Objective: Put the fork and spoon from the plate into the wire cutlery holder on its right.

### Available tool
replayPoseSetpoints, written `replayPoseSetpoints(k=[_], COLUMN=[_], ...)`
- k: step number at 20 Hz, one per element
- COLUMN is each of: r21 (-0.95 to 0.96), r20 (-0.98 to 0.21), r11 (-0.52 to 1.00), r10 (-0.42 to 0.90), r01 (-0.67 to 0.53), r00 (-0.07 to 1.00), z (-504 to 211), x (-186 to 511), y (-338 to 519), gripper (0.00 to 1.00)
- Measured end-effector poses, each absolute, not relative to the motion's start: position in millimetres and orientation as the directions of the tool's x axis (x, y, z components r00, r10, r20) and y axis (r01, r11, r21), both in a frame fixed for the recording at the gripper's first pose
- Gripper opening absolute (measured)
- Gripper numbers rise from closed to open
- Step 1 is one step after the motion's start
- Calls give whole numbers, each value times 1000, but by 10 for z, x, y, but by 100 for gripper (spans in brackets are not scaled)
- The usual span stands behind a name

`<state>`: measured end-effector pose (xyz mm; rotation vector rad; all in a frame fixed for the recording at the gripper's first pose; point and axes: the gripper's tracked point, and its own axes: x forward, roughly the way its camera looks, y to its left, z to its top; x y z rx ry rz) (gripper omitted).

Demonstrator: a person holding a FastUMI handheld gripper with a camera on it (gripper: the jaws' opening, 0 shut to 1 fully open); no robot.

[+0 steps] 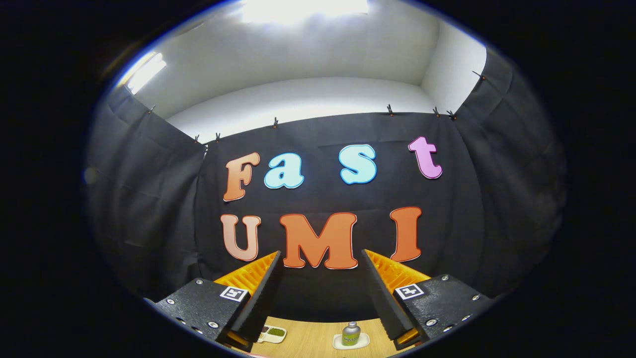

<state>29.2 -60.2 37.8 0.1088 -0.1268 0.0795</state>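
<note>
While the hand-held gripper [322, 293] hangs wide open and empty, pointing high over the counter [308, 340], it should tilt down to find the plate.

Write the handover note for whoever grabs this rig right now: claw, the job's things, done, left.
Claw: open, nothing between its fingers, raised and aimed at the booth's black cloth wall.
In sight: wooden table low beyond the fingers; on it a small bottle standing on a white coaster, and by the left finger a small white tray with something green in it.
Fork, spoon, plate, wire holder: I cannot place them from this view.
Done: nothing I can confirm.
Left: likely tilt down, find the plate, then move fork and spoon into the holder.
</note>
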Motion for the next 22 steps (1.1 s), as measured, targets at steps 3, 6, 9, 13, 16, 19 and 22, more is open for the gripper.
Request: replayPoseSetpoints(k=[3,6,9,13,16,19,22], r21=[94,85,82,66,51,44,53], r20=[129,132,134,145,152,152,141], r11=[991,992,992,993,994,995,994], r10=[78,82,88,87,87,85,86], r01=[-91,-93,-100,-98,-96,-93,-94], r00=[989,988,987,986,984,985,986], z=[352,331,315,304,287,254,196], x=[285,295,286,281,291,290,294], y=[-567,-520,-474,-451,-411,-402,-395], gripper=[92,92,92,92,94,97,96])
